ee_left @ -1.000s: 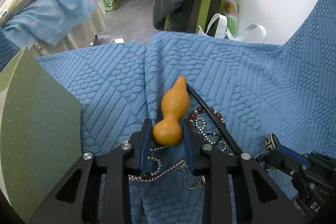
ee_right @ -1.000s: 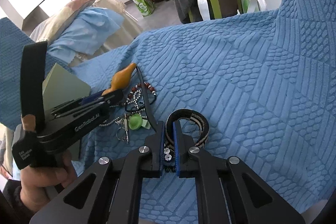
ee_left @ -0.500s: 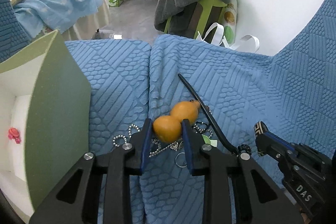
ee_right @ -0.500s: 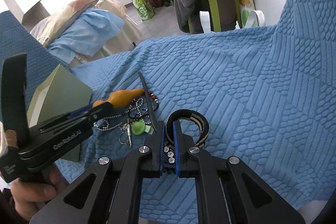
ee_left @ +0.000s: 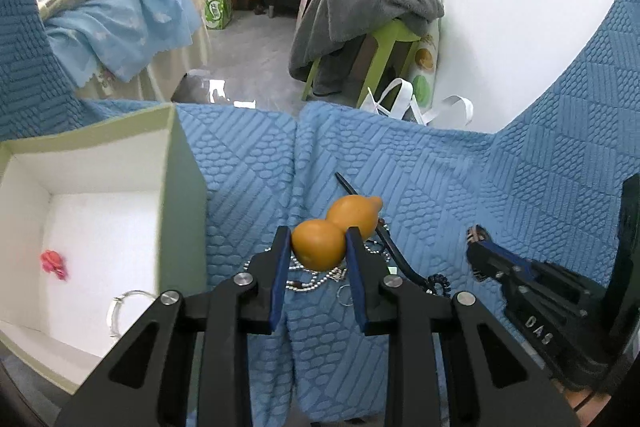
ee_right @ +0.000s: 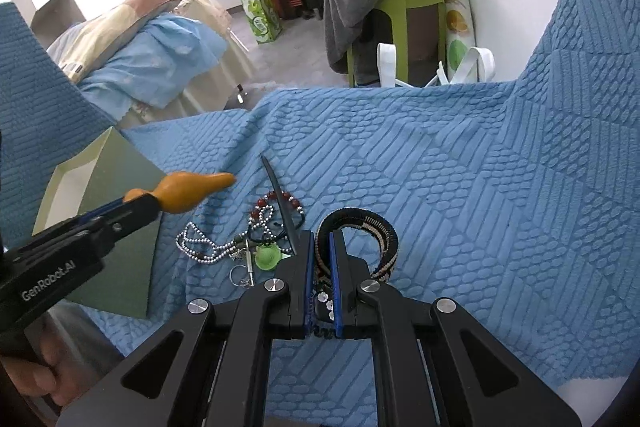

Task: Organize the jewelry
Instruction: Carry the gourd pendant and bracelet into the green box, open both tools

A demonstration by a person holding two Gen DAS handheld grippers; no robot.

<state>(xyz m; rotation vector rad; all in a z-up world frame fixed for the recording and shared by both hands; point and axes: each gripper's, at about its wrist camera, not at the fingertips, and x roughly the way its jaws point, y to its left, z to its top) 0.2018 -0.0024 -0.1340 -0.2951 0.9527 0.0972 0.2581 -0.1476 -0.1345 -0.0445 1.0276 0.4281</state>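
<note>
My left gripper (ee_left: 318,247) is shut on an orange gourd pendant (ee_left: 320,245) and holds it above the blue cloth, just right of the open green box (ee_left: 184,183); it also shows in the right wrist view (ee_right: 184,193). The box holds a pink piece (ee_left: 52,263) and a silver ring (ee_left: 124,303). My right gripper (ee_right: 320,259) is shut on a black woven bracelet (ee_right: 360,223) resting on the cloth. A silver bead chain (ee_right: 208,251), red bead bracelet (ee_right: 280,199), green pendant (ee_right: 268,255) and black hair stick (ee_right: 284,207) lie in a pile.
The blue textured cloth (ee_right: 460,187) covers the surface and rises at the right. Beyond its far edge are a green stool with grey clothes (ee_left: 368,11), a bed (ee_left: 116,15) and white bag handles (ee_left: 400,99).
My left gripper has lifted the gourd off the jewelry pile and carried it left toward the green box, whose white inside now shows. My right gripper has stayed on the bracelet.
</note>
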